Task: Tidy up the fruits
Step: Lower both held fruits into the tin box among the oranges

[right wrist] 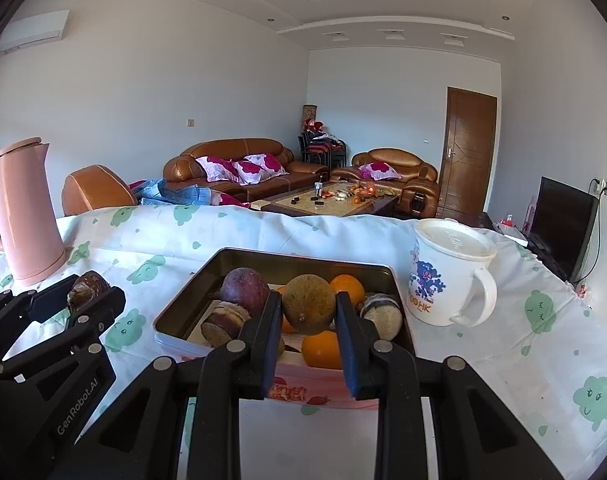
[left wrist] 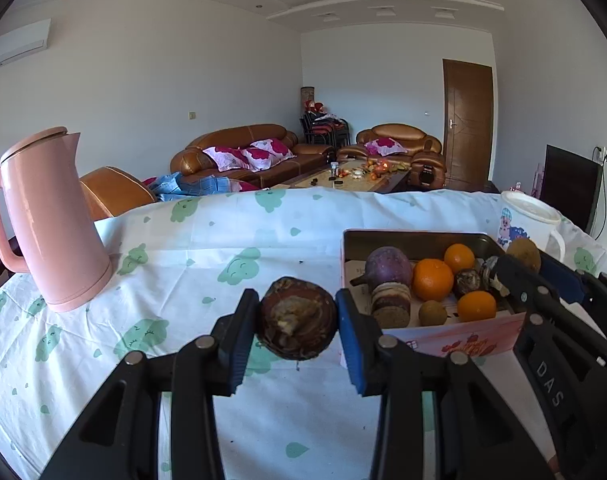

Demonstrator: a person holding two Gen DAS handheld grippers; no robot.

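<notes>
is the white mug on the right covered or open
Covered. In the right wrist view a flat white lid sits across the top of the white mug, which stands upright on the tablecloth beside the fruit tin.

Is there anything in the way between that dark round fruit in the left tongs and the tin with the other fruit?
Nothing visible: only bare tablecloth lies between the dark fruit and the tin.
</notes>
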